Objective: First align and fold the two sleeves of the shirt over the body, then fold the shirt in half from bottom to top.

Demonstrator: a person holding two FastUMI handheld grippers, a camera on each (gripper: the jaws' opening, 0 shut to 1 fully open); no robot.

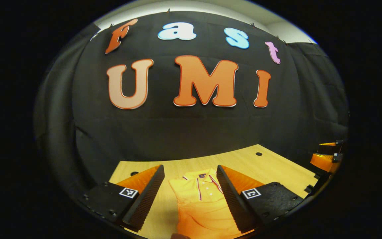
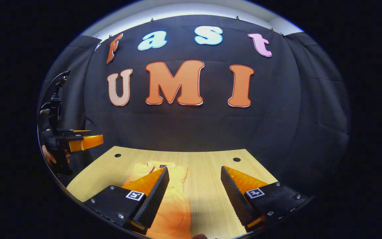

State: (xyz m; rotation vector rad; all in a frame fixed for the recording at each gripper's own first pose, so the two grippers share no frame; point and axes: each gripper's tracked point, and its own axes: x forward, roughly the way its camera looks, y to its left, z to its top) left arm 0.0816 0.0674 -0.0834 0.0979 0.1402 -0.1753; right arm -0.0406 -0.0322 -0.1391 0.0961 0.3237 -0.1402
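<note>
Wooden counter point(image 1: 277, 166) carrying a yellow polo shirt point(image 1: 199, 202), collar away from the fingers. Left gripper point(image 1: 191, 196), fingers released, held above the shirt, which shows between them. Right gripper point(image 2: 194, 196), fingers released; the shirt point(image 2: 174, 199) lies beneath its left finger.

Shirt point(image 1: 199, 199) flat on table point(image 1: 277, 166), at lower centre of left gripper view, collar toward the wall. In right gripper view, lower left of centre, behind left finger.
</note>
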